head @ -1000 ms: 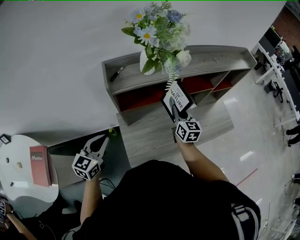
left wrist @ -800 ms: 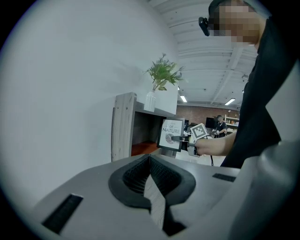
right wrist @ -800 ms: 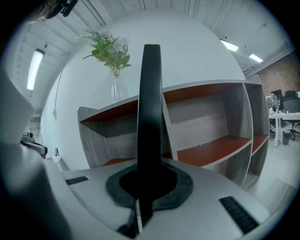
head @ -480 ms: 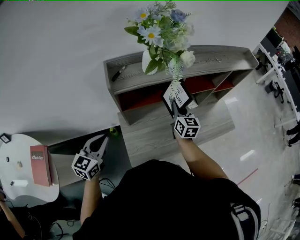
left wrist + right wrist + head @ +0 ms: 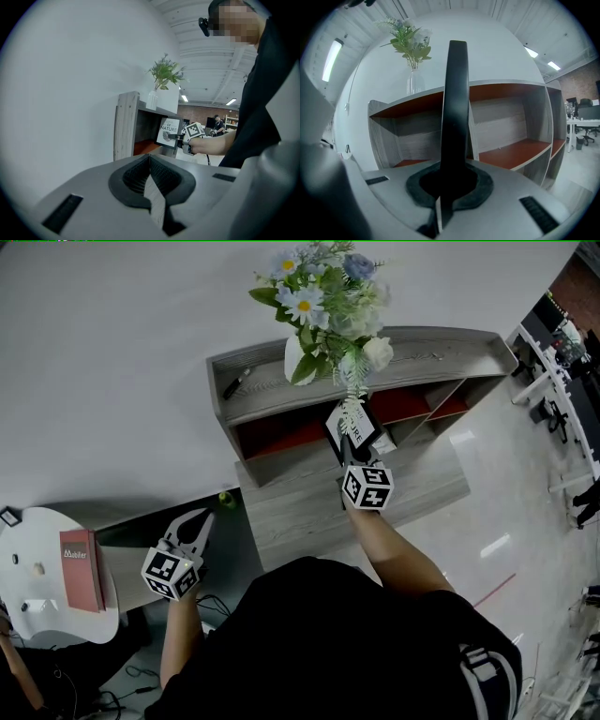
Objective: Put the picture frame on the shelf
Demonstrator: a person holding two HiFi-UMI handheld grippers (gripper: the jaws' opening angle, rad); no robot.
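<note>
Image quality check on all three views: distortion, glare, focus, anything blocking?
Head view: sharp, evenly lit, wide-angle bend on the shelf, bright reflections on the glossy floor. Left gripper view: fisheye with black corners, gripper body soft up close, picture frame small but readable. Right gripper view: same fisheye; the picture frame, edge-on, is a dark bar across the centre; the ceiling light strip is blown out.

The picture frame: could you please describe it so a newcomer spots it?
Find the grey shelf against the white wall, flowers on top. Before its red compartments, the right gripper holds the picture frame. It alone is a black-edged, lettered white print.
</note>
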